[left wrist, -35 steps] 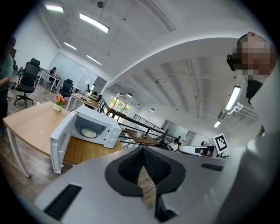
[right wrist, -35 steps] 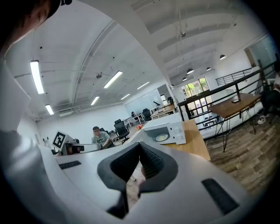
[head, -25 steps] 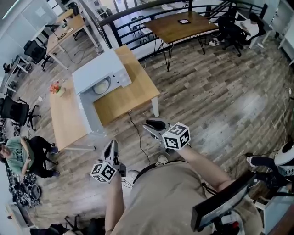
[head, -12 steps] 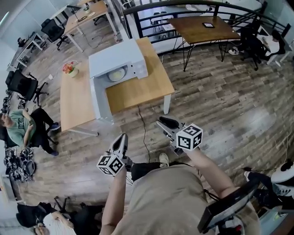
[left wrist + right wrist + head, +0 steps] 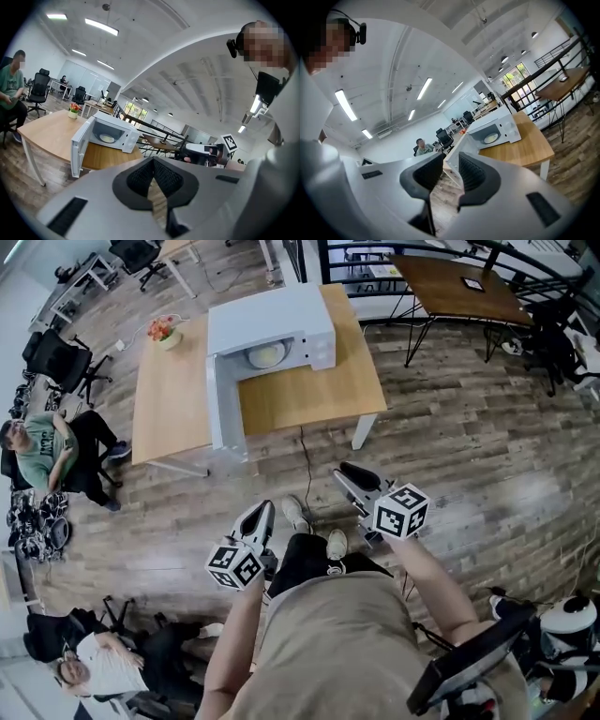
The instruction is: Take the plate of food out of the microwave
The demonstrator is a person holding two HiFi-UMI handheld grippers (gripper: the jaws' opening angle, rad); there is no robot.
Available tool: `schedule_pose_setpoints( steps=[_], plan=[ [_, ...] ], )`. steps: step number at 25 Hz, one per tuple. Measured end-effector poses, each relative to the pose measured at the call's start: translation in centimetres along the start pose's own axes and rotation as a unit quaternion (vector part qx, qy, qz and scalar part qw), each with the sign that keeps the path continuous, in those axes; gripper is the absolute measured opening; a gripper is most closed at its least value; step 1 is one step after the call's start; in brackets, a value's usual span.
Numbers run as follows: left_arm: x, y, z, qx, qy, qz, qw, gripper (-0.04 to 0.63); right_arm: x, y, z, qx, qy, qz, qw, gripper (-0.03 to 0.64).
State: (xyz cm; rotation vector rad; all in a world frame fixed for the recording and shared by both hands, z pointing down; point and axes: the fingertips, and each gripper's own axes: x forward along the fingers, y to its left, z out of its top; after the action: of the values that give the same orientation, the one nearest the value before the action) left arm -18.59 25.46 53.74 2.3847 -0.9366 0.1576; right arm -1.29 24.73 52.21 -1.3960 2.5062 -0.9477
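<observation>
A white microwave [image 5: 274, 322] stands on a wooden table [image 5: 314, 395] with its door [image 5: 223, 407] swung wide open. Inside it lies a pale plate of food [image 5: 267, 355]. Both grippers hang in front of the person's body over the floor, well short of the table. My left gripper [image 5: 262, 513] points toward the table, its pads together with nothing between them. My right gripper [image 5: 349, 474] shows a narrow gap between its pads and holds nothing. The left gripper view has the microwave [image 5: 111, 135] and plate [image 5: 108, 138] beyond the left gripper [image 5: 153, 161]. The right gripper view shows the microwave [image 5: 494, 130] past the right gripper [image 5: 451, 161].
A flower pot [image 5: 165, 330] stands at the table's far left corner. A cable [image 5: 306, 460] runs down from the table over the plank floor. A seated person [image 5: 42, 451] and office chairs [image 5: 58, 359] are at left, another person [image 5: 98, 664] at bottom left, a second table [image 5: 459, 287] behind a railing.
The head view has swung, so table and microwave now sit higher and further right in it. Both grippers appear a little lower. Their jaws look unchanged.
</observation>
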Motion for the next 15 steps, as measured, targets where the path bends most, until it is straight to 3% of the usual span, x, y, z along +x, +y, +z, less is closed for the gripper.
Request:
schedule_pose_setpoints(
  steps=[6,15],
  plan=[
    [2.0,3.2,0.4,-0.020,0.018,-0.003,0.9996,0.003,3.2,-0.8,0.2,-0.018,0.015,-0.018,1.000,0.087],
    [7.8,6.8,4.1,-0.019,0.039,-0.031,0.9986,0.003,8.6,-3.5,2.0,-0.032,0.025,-0.050,0.998,0.086]
  ],
)
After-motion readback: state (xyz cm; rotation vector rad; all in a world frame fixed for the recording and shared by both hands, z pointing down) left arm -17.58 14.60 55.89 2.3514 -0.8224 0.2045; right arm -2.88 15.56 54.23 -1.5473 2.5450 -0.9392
